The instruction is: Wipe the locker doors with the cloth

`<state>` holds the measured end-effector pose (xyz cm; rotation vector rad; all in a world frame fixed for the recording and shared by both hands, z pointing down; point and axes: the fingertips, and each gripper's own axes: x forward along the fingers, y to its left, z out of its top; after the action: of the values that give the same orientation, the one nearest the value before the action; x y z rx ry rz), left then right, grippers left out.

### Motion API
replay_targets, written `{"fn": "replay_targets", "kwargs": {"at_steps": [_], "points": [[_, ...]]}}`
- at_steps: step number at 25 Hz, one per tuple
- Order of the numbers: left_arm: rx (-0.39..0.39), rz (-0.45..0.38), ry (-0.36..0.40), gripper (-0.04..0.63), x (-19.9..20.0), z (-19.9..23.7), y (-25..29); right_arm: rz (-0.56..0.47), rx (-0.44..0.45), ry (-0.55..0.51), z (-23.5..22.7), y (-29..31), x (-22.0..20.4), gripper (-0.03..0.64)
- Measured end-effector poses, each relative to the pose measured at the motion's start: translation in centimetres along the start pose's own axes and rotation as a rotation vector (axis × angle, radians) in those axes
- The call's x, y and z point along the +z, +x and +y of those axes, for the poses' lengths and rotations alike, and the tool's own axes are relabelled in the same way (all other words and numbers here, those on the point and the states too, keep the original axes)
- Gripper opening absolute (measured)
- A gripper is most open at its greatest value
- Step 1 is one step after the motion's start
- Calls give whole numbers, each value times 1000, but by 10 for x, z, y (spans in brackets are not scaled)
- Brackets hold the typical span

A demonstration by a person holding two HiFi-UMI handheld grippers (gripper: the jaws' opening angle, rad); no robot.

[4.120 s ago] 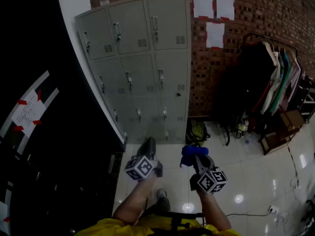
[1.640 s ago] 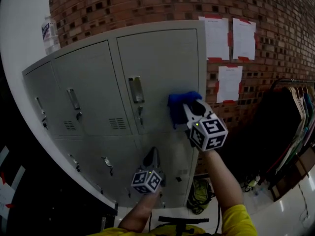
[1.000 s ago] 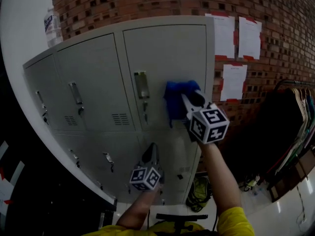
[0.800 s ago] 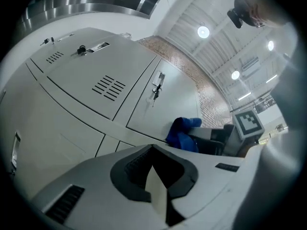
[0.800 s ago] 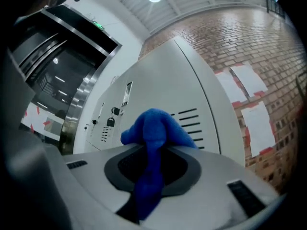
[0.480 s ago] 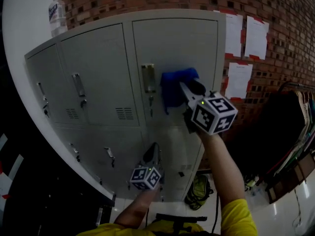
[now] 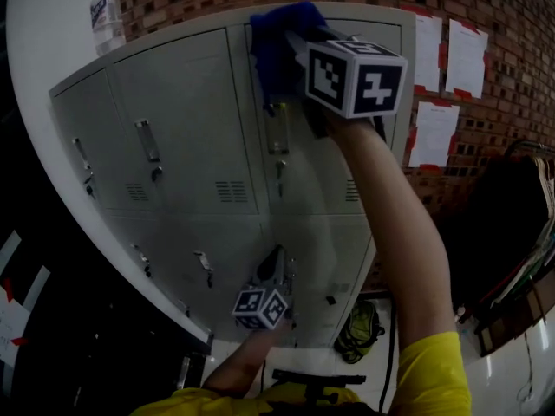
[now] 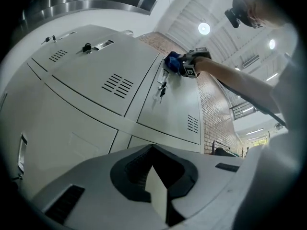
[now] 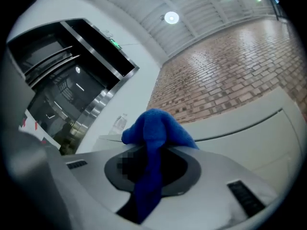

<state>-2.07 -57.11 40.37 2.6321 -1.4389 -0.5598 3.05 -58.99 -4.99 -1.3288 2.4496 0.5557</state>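
Brickwork [image 7: 520,7] is seen across the far side, and a bank of grey lockers [image 7: 191,128] is set against it, with a bottle [image 7: 106,11] stood on top at the far left. Sheets of paper [image 7: 451,59] are taped to the wall just right of the bank, and hanging clothes [image 7: 529,232] are glimpsed further right.

The task is centred on the upper right door [image 7: 308,176], a tall panel whose long axis runs up and down. Much of it is covered in the head view by the person's outstretched right arm.

The right claw [image 7: 299,46] is held high and is clamped on the blue cloth [image 7: 276,37]. In the right gripper view the cloth is seen bunched over the tips, with a tail trailing down between the jaws. The bunch appears to be laid against the door's top left corner, just above the latch [image 7: 277,137], though actual contact cannot be confirmed.

The left claw [image 7: 275,263] is carried low in front of the bottom row, well apart from the cloth. Its jaws are brought together with nothing between them.

Nearly all of the unwiped panel lies below and to the right of the cloth, so a stroke downward along the door's long axis is judged most likely, and it would be made by the right hand alone. The latch and its hanging keys should be skirted, since the cloth's tail could be snagged there.
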Motion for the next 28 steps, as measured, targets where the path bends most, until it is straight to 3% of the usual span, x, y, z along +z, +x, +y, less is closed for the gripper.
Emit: {"fn": "replay_targets", "kwargs": {"at_steps": [6,9,13,16,19,22,24,26,28], "points": [[18,-20,-4,-8,8,10,-6,13,-63,-37,1,-49,-77,72],[22,-16,-3,-8,5,14,-9,64,-97,12,8,-98,-163,72],[44,-11,-8,-8,3,22,-13,228,-119,31,34,-163,-309,72],[48,-1,-4,-8,1,27,-14,275,-80,56,45,-175,-347,72],[40,-7,-6,-8,0,25,-12,191,-33,54,37,-148,-285,71],[24,-1,-13,-8,-1,18,-12,-33,-37,16,24,-104,-148,72],[13,6,-7,-8,-3,15,-10,-141,-4,44,21,-66,-63,72],[9,3,-7,-8,-2,13,-8,-124,62,95,28,-22,-12,72],[10,-4,-10,-8,1,13,-9,-66,54,80,31,11,7,72]]}}
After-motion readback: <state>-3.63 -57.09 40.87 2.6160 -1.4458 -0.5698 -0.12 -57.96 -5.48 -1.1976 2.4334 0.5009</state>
